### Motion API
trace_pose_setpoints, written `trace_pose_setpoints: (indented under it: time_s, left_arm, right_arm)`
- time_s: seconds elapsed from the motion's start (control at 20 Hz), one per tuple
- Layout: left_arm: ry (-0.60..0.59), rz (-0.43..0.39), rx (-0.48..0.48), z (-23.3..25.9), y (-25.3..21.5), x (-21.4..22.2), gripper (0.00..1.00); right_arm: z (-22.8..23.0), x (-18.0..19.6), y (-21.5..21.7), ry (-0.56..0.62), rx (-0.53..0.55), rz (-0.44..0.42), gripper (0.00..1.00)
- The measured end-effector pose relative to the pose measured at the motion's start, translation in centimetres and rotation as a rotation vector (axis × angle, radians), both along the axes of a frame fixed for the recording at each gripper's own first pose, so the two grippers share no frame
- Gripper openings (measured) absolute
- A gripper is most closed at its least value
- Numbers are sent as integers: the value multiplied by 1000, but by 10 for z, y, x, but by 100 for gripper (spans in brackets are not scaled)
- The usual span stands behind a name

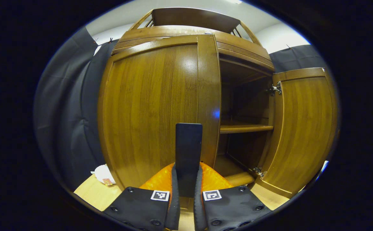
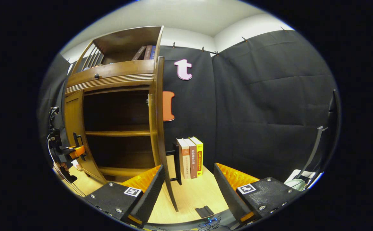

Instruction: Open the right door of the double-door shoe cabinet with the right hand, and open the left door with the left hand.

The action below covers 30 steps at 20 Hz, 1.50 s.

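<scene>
Left gripper [image 1: 186, 189], jaws clamped on dark upright handle [image 1: 188, 150], frame centre; swing glossy brown wooden left door [image 1: 154, 109] outward along its hinge arc; right gripper [image 2: 188, 189], jaws wide, beside open right door [image 2: 159, 128].

1 cabinet [image 1: 160, 106] w/ 2 doors: left door [image 1: 151, 109] and right door [image 1: 302, 128]. 1 handle [image 1: 188, 157] on left door, 1 handle [image 2: 177, 162] on right door. 2 hinges [image 1: 274, 89] on right door. 1 shelf [image 1: 246, 128] inside. 3 books [image 2: 191, 157] by table's [image 2: 189, 195] back edge, 2 more books [image 2: 146, 52] on top of cabinet. 2 grippers: left gripper [image 1: 188, 195] and right gripper [image 2: 189, 195].
</scene>
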<state>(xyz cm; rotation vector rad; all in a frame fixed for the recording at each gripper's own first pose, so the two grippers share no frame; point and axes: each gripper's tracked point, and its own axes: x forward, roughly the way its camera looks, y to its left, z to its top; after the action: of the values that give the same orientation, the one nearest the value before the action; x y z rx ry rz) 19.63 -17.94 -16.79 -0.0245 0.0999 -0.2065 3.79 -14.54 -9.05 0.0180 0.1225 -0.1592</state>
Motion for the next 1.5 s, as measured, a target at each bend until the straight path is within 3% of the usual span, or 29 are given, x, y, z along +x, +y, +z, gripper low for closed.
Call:
trace_pose_setpoints:
  time_s: [0.25, 0.6, 0.95, 1.0, 1.25, 1.45, 1.5]
  left_arm:
    - [17, 11, -9, 3, 31, -37, 25]
    - [22, 90, 1, 2, 68, -65, 22]
    - [10, 156, 30, 7, 92, -78, 20]
    - [16, 156, 23, 7, 94, -78, 14]
    - [13, 203, 18, 9, 119, -89, 19]
    - [13, 232, 17, 11, 144, -101, 8]
    - [23, 228, 13, 10, 150, -104, 11]
  right_arm:
    - [5, -9, 21, -12, -9, 81, 93]
    - [15, -11, 37, -39, -41, 159, 93]
    - [14, -4, 44, -41, -23, 202, 93]
    - [14, -4, 46, -41, -22, 207, 93]
    - [17, -2, 52, -51, -31, 221, 99]
    - [17, 1, 60, -54, -19, 234, 99]
    - [17, 2, 63, -55, -17, 240, 86]
